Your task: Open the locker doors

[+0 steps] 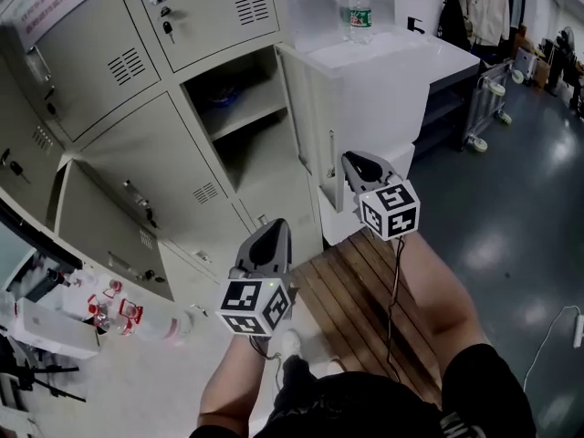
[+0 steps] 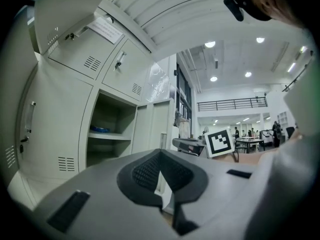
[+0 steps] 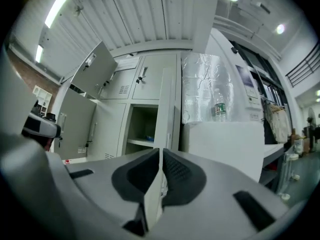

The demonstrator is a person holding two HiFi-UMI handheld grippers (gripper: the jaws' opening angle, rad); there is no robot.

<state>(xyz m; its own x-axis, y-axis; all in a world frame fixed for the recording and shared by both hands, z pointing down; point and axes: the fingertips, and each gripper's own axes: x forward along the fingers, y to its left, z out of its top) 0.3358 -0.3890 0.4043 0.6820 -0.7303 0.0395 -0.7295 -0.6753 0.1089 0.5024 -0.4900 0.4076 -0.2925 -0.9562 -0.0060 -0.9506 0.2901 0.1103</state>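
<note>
A bank of grey lockers [image 1: 137, 153] fills the left of the head view. One middle compartment [image 1: 239, 108] stands open, its door [image 1: 306, 121] swung out to the right. My right gripper [image 1: 347, 164] is at that door's free edge. In the right gripper view the thin edge of the door [image 3: 156, 194] runs between the pads, and the right gripper [image 3: 160, 169] is shut on it. My left gripper [image 1: 274, 228] hangs lower, in front of the bottom lockers, touching nothing. Its jaws meet with nothing between them in the left gripper view [image 2: 160, 166].
A white cabinet [image 1: 401, 62] with a water bottle [image 1: 359, 12] stands right of the open door. A wooden slatted platform [image 1: 365, 290] lies below my arms. Several bottles [image 1: 119, 316] lie on the floor at the left. Another upper locker door [image 3: 97, 69] is swung out.
</note>
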